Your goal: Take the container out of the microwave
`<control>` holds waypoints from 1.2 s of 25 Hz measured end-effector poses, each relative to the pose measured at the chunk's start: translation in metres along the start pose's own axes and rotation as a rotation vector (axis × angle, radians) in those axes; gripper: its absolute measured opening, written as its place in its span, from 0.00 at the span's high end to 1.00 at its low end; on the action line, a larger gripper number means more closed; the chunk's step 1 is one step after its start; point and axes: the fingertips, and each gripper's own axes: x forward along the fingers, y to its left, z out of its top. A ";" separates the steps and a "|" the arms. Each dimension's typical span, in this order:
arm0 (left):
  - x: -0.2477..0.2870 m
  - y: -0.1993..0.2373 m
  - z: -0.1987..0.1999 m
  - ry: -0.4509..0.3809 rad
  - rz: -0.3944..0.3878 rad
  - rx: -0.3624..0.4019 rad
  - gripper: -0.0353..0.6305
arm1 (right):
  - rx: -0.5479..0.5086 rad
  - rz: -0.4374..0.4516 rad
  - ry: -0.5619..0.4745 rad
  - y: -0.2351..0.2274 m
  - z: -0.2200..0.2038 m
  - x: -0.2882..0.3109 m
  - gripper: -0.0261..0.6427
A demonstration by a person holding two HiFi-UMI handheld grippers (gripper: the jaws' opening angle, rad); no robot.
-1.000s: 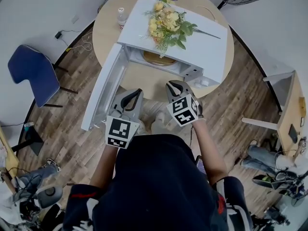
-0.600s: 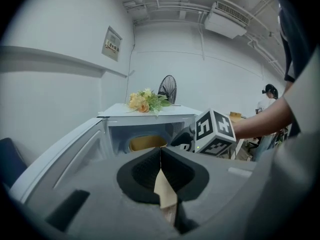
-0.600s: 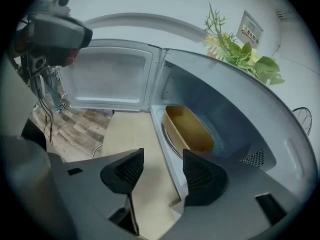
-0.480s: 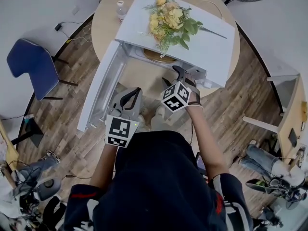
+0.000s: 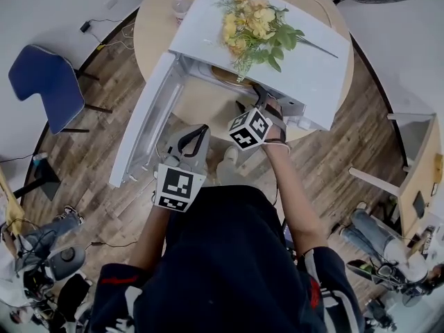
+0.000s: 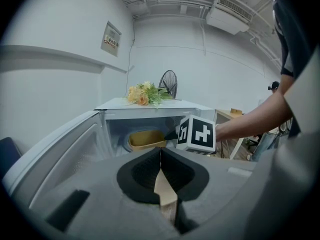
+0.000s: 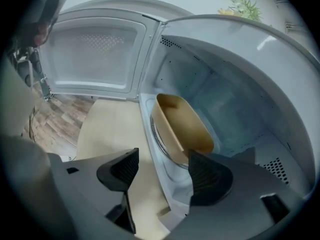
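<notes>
From the head we look steeply down; our two gripper views face the open microwave (image 5: 201,33), the right one nearest.

Right tongs (image 5: 259,94) point into the open microwave (image 5: 313,62).

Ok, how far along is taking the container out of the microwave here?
Done: the microwave door is swung open. In hand: the right tool is at the opening, jaws opening, gripping nothing yet; the left tool hangs back, shut and empty. Left: grip the tan container sitting inside and lift it out.
</notes>
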 end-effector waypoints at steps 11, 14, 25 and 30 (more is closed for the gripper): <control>-0.002 0.011 -0.010 0.023 0.024 -0.011 0.92 | -0.041 -0.069 0.014 0.000 0.005 0.015 0.55; -0.003 0.012 -0.012 0.027 0.027 -0.013 0.92 | -0.055 -0.042 0.002 0.004 0.011 0.016 0.55; -0.002 0.010 -0.010 0.025 0.015 0.002 0.92 | -0.080 0.012 -0.057 0.014 0.027 0.014 0.55; -0.002 0.012 -0.013 0.030 0.022 -0.002 0.92 | -0.066 -0.052 -0.036 -0.004 0.026 0.018 0.55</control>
